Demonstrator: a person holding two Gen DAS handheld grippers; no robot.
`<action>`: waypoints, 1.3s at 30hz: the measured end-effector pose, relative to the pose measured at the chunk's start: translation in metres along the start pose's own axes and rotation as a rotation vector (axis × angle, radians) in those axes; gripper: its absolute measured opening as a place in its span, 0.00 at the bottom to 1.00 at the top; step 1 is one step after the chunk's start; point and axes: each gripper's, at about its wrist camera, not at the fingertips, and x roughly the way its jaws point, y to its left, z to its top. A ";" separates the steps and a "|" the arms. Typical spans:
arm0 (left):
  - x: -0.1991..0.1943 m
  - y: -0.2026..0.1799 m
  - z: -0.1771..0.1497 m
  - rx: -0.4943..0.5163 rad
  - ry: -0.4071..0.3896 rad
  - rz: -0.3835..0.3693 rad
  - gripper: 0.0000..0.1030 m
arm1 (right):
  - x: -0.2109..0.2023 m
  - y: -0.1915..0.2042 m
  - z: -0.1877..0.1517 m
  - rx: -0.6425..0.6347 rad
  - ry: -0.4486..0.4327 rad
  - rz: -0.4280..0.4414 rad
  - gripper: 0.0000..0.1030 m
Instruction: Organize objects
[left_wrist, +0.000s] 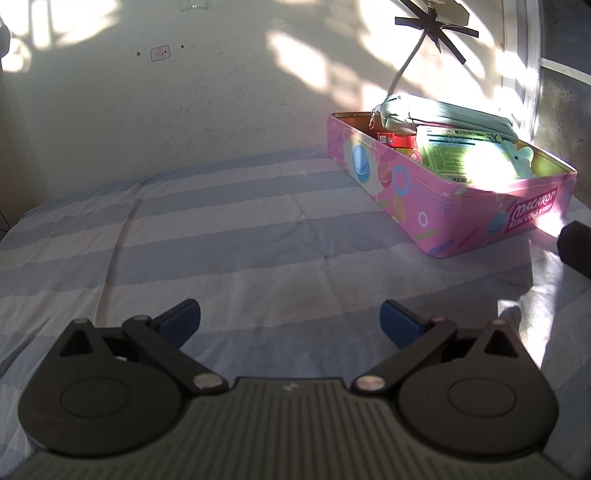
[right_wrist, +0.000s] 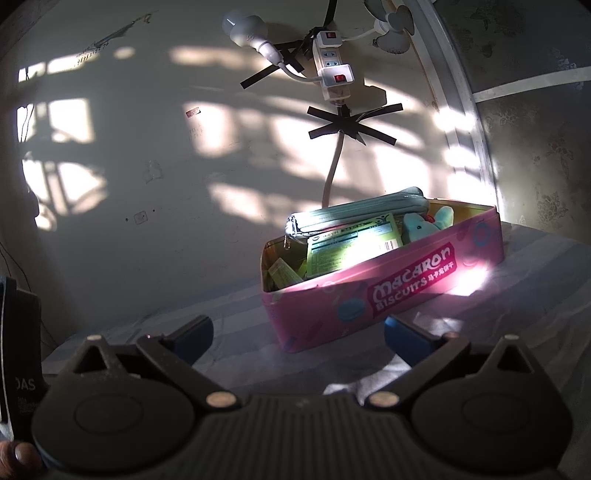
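Note:
A pink macaron biscuit tin (left_wrist: 406, 192) (right_wrist: 332, 314) stands open on the striped cloth, far right in the left wrist view and centre right in the right wrist view. Inside lie a pale green zip pouch (left_wrist: 443, 118) (right_wrist: 354, 214), a green printed packet (left_wrist: 465, 155) (right_wrist: 351, 247), a small teal plush toy (left_wrist: 524, 157) (right_wrist: 428, 221) and red packets (left_wrist: 397, 140). My left gripper (left_wrist: 290, 319) is open over bare cloth, well short of the tin. My right gripper (right_wrist: 299, 334) is open with nothing in it; the tin's near corner shows between its fingers.
The blue and white striped cloth (left_wrist: 184, 229) covers the surface up to a sunlit wall. A power strip (right_wrist: 332, 70), a bulb (right_wrist: 240, 29) and a cable (right_wrist: 332, 166) are taped to the wall above the tin. A dark object (left_wrist: 576, 247) pokes in at the right edge.

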 end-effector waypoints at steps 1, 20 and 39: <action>-0.001 0.000 0.000 0.004 -0.003 0.005 1.00 | 0.000 0.000 0.000 0.000 0.001 0.000 0.99; -0.009 -0.009 0.001 0.077 0.003 0.068 1.00 | -0.003 -0.002 -0.001 0.010 -0.010 -0.002 1.00; -0.007 -0.013 -0.003 0.068 0.059 0.036 1.00 | -0.002 -0.006 -0.003 0.038 -0.001 -0.012 1.00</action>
